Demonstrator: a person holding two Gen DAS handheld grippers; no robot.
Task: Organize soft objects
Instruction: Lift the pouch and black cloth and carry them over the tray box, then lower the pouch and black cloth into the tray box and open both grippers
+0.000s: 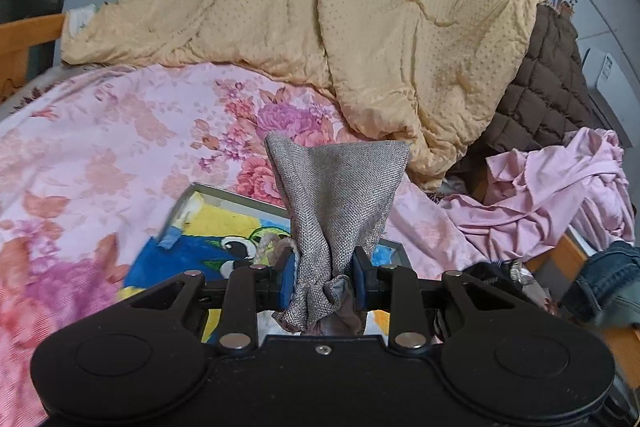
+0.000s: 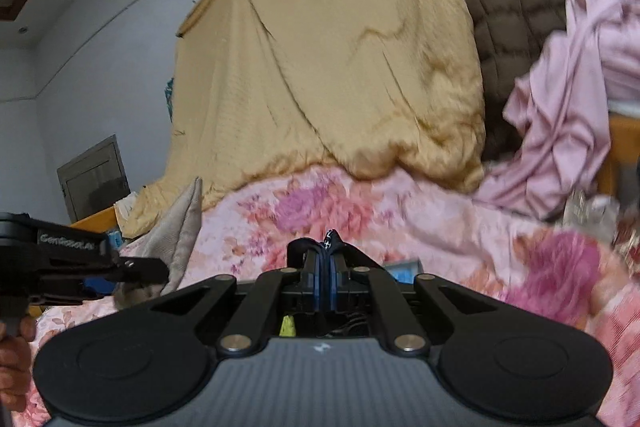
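Bedroom scene: a floral pink bedspread [image 1: 100, 155] runs under and ahead of both tools, with a yellow quilt [image 1: 360, 27] draped up the wall beyond, a brown quilted coat [image 1: 548, 87] at its far right and a crumpled pink garment [image 1: 560, 187] ahead to the right. A parrot-print picture [image 1: 192, 247] lies flat on the bed just below and left of the left gripper's tips.

Task object — a small grey woven pouch [image 1: 340, 195], seen also from the right wrist as a pale cloth wedge [image 2: 182, 227] at far left. Judged light, limp and coarse enough not to slip; it should fold wherever unsupported, so the bunched neck is the sensible place to take hold, and the cord [image 1: 266, 245] trailing at its left could snag.

Left gripper [image 1: 324, 279]: jaws partly spread, blue pads pinching the gathered neck of the pouch, whose body stands up ahead of the fingers, clear of the bed.

Right gripper [image 2: 326, 267]: pads pressed together, a thin dark strap end pinched at the tips — what it belongs to cannot be told.
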